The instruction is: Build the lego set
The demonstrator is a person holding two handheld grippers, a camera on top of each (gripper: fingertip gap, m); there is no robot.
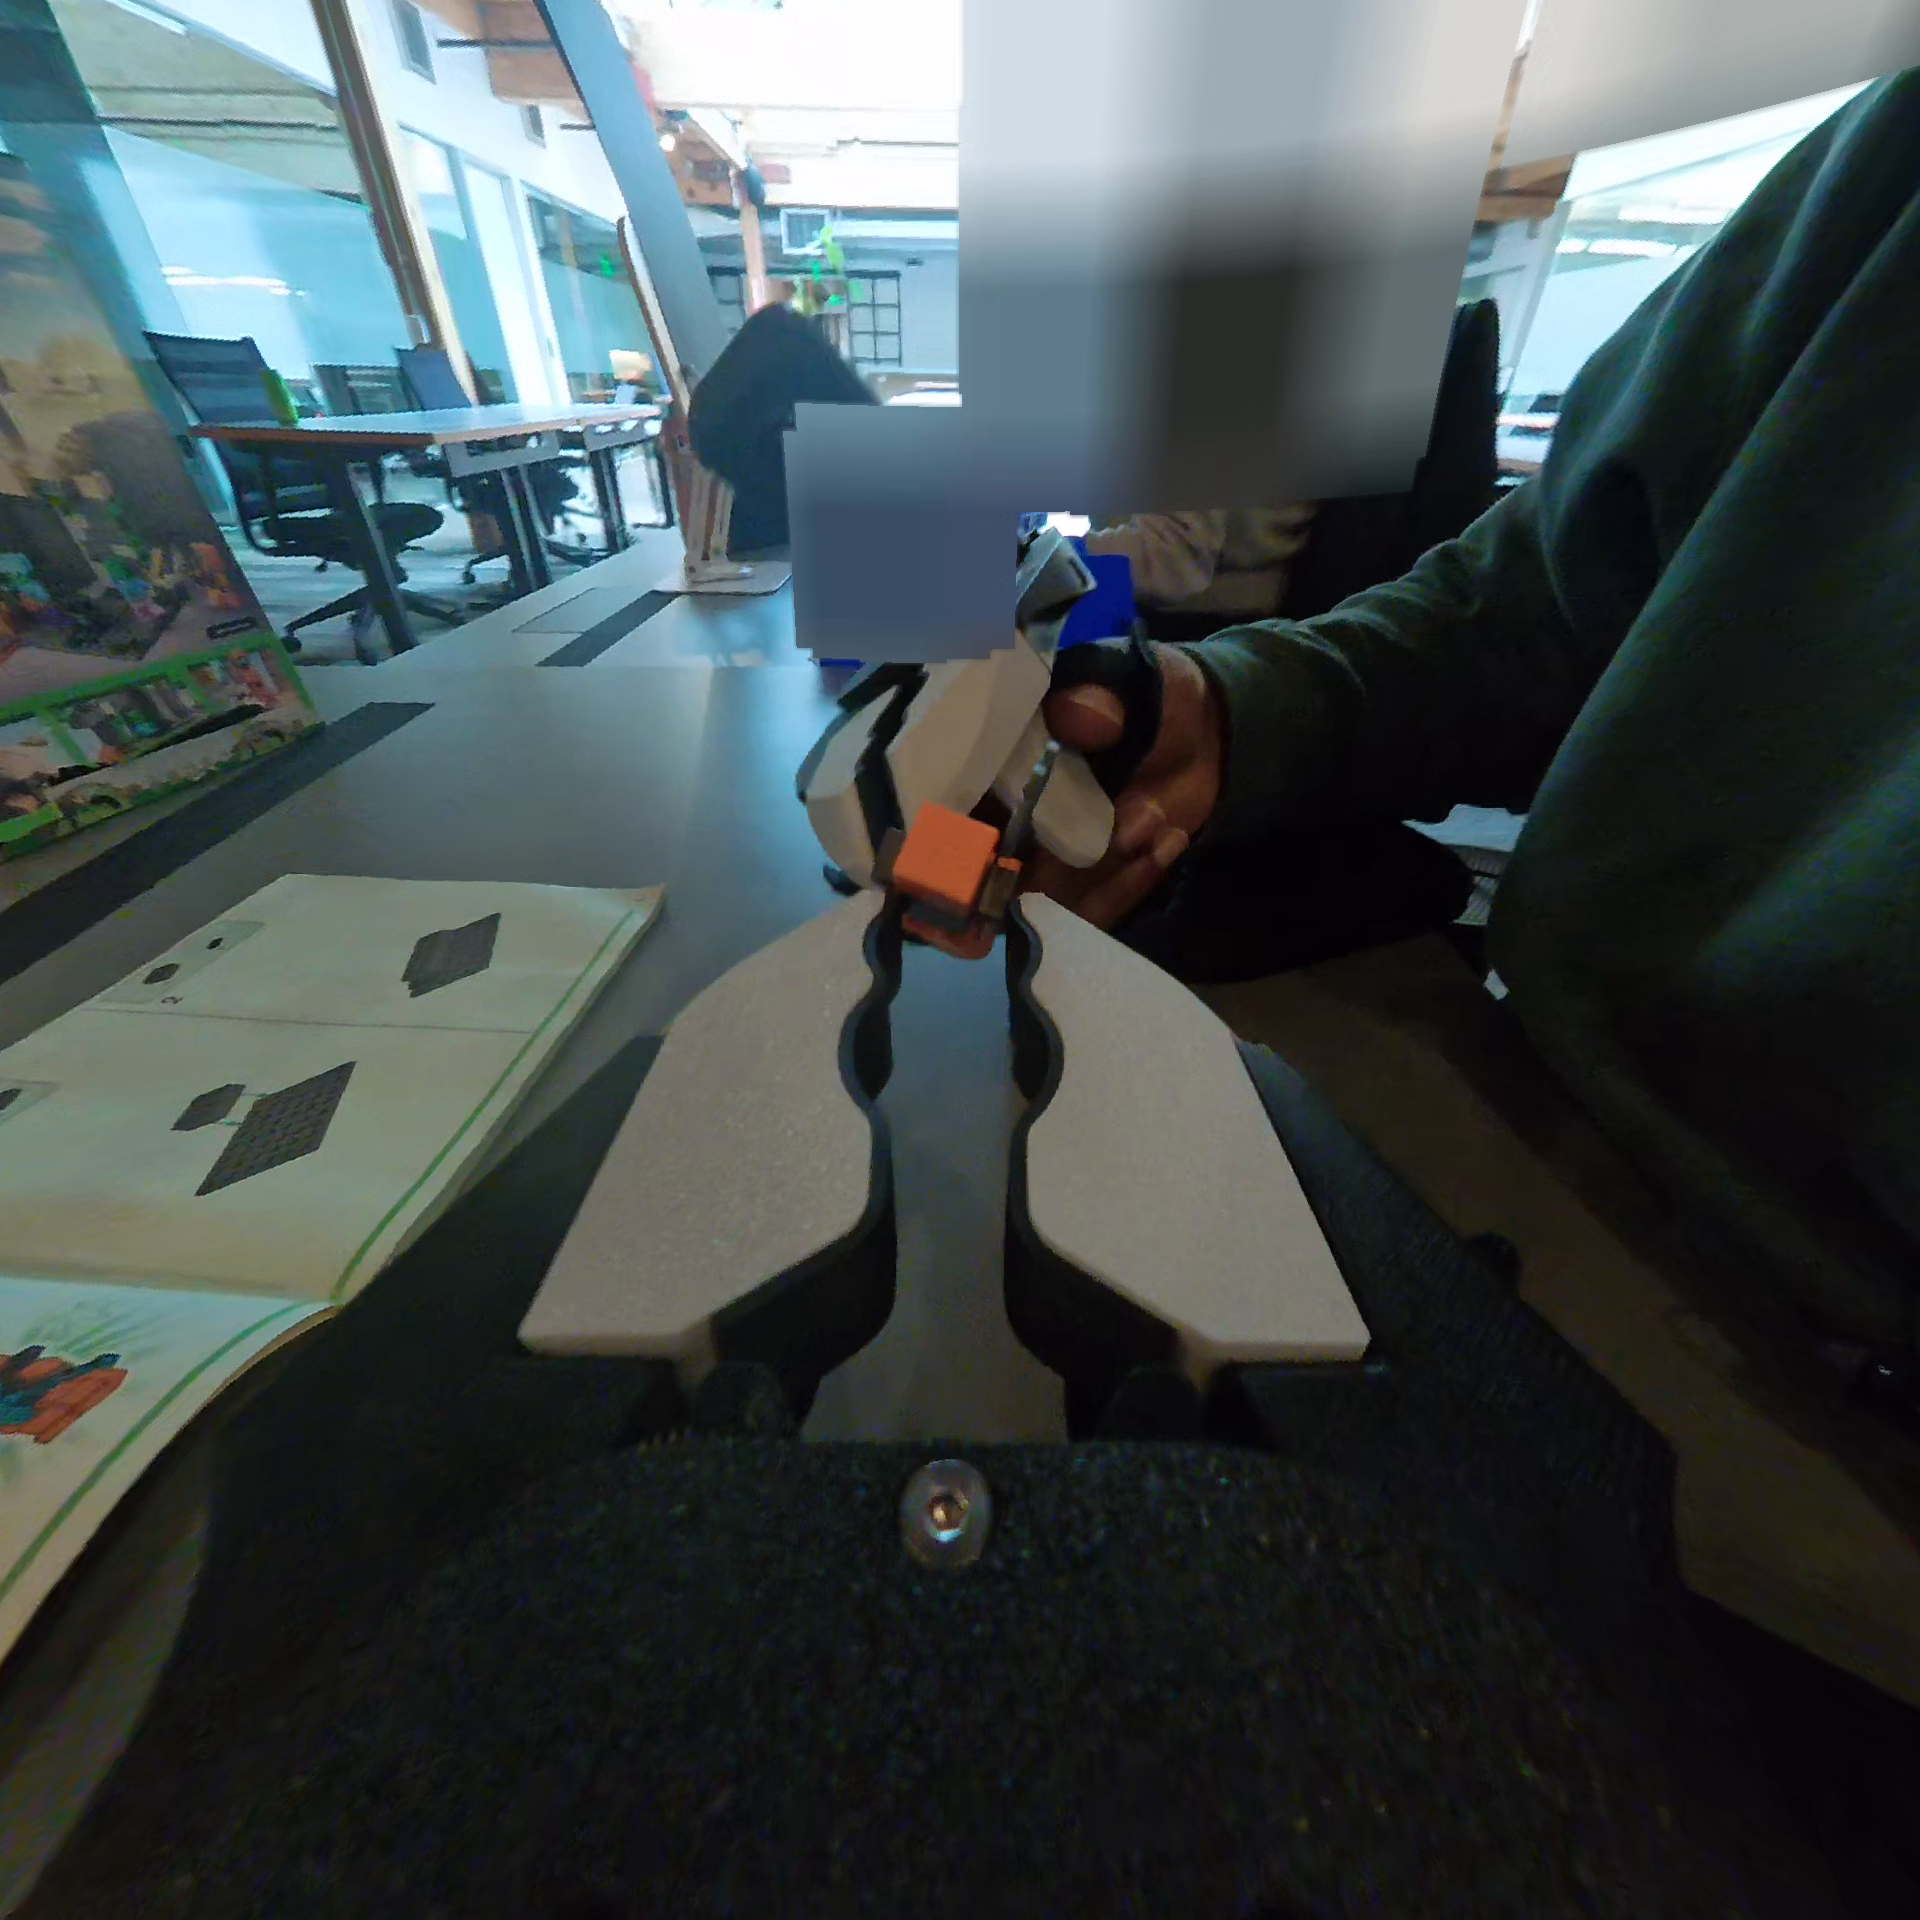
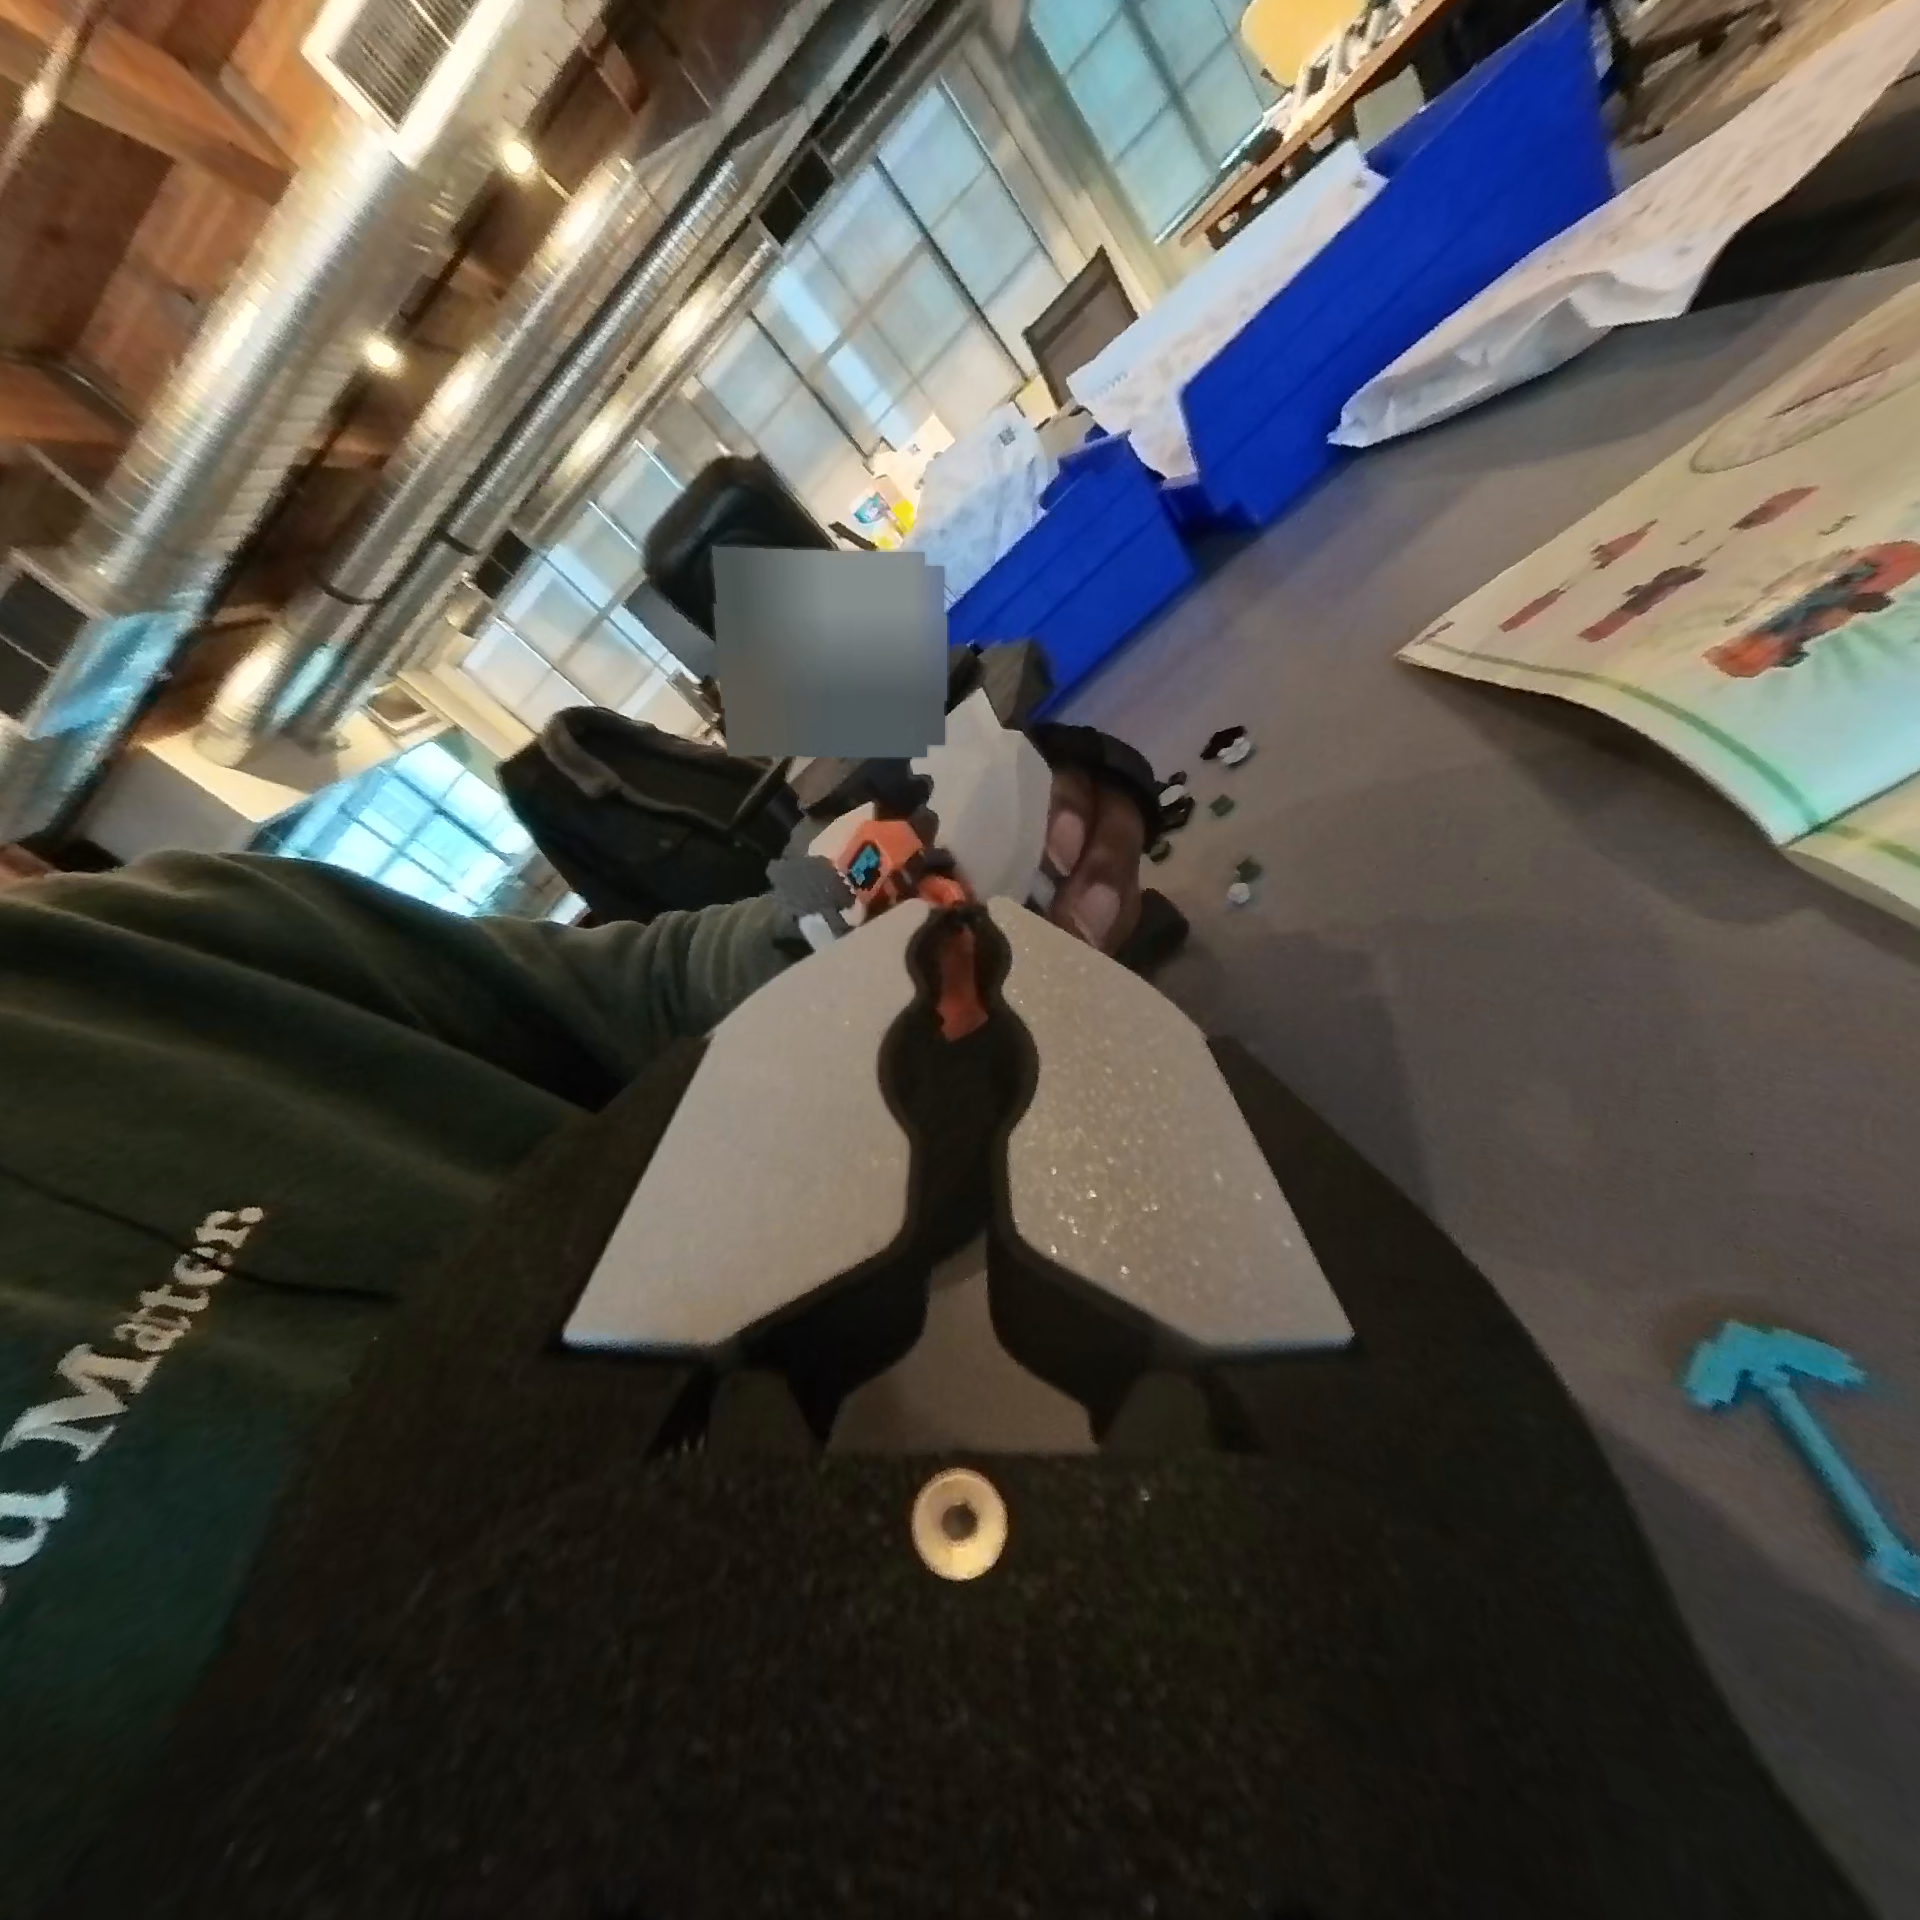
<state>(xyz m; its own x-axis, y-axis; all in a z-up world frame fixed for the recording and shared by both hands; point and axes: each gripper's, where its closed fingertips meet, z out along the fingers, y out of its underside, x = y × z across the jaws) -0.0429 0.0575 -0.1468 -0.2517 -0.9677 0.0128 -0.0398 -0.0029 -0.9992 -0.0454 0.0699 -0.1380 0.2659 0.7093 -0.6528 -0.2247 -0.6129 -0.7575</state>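
A small orange lego figure [image 1: 943, 862] is held in the air above the dark table [image 1: 623, 769], between both grippers. My left gripper [image 1: 951, 920] is shut on its lower orange part. My right gripper [image 1: 951, 831] comes in from the far side, held by a hand, with its tips on either side of the orange cube. In the right wrist view my right gripper [image 2: 956, 920] is shut on a thin orange piece [image 2: 958, 992] of the figure. The cube head with a blue face [image 2: 878, 864] sits just beyond, at the left gripper [image 2: 894, 847].
An open instruction booklet [image 1: 312, 1039] lies on the left and also shows in the right wrist view [image 2: 1714, 623]. The lego box [image 1: 104, 623] stands at the far left. A light blue pickaxe piece [image 2: 1808, 1455], small loose pieces [image 2: 1236, 810], blue bins [image 2: 1247, 436] and white bags [image 2: 1507, 343] are on the table.
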